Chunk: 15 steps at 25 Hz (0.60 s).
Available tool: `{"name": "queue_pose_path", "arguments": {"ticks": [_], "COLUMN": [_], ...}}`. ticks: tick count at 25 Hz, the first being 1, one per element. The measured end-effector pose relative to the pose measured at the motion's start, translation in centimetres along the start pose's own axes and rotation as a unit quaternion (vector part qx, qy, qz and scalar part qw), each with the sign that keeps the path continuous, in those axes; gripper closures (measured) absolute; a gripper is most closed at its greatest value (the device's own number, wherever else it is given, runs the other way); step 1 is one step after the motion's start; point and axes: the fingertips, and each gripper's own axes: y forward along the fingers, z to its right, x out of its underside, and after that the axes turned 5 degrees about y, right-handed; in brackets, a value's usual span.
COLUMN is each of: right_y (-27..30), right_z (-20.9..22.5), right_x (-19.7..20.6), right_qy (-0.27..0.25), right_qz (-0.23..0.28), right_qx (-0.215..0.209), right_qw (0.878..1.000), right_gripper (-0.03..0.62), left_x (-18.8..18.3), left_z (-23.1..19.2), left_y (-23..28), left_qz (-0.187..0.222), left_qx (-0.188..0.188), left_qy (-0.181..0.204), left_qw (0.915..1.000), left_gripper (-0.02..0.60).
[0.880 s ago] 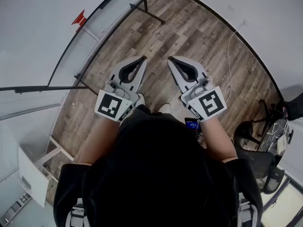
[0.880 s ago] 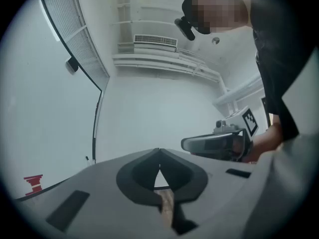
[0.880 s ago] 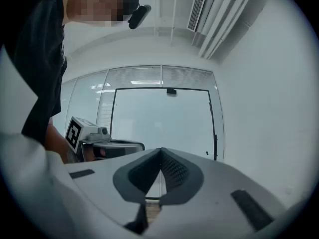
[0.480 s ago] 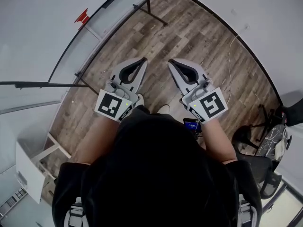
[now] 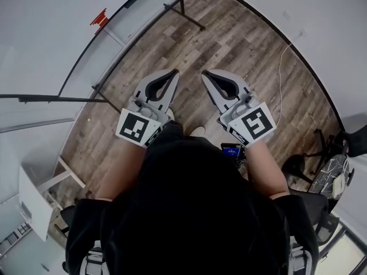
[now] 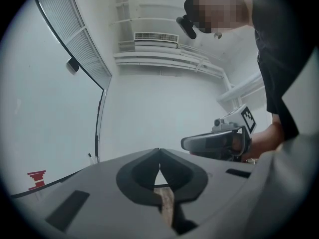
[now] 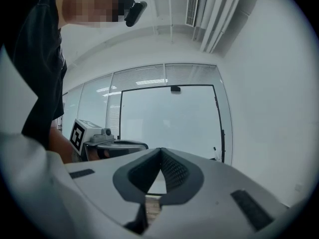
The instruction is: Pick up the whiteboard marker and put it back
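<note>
Jaws both shut, tips meeting, nothing btwn them. Left gripper and right gripper are held side by side, close but apart, roughly level over the wood floor. Black-framed board stands ahead of the grippers. Marker can't be picked out in any view.

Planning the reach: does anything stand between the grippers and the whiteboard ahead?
Nothing visible does. The left gripper and right gripper, shut and empty, point toward the whiteboard, with only wood floor between. No marker can be made out.
</note>
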Motion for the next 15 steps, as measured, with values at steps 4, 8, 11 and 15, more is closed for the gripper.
{"name": "queue_pose_path", "arguments": {"ticks": [4, 8, 11, 15], "right_y": [0.9, 3.0, 5.3, 8.0], "right_z": [1.0, 2.2, 3.5, 6.1], "right_x": [0.2, 0.1, -0.2, -0.7], "right_qy": [0.005, -0.001, -0.001, -0.003], "right_qz": [0.0, -0.002, -0.004, -0.008], "right_qx": [-0.004, -0.006, -0.005, 0.003], "right_qw": [1.0, 1.0, 1.0, 1.0], "right_gripper": [0.594, 0.594, 0.594, 0.594], "left_x": [0.5, 0.7, 1.2, 1.2], "left_z": [-0.9, -3.0, -5.3, -8.4], "left_y": [0.8, 2.0, 3.2, 5.5], "left_qz": [-0.001, 0.006, 0.008, 0.011], "left_qx": [-0.002, -0.002, 0.005, 0.017], "left_qy": [-0.002, -0.006, -0.001, 0.0], "left_qw": [1.0, 1.0, 1.0, 0.9998], "left_gripper": [0.577, 0.577, 0.577, 0.577]}}
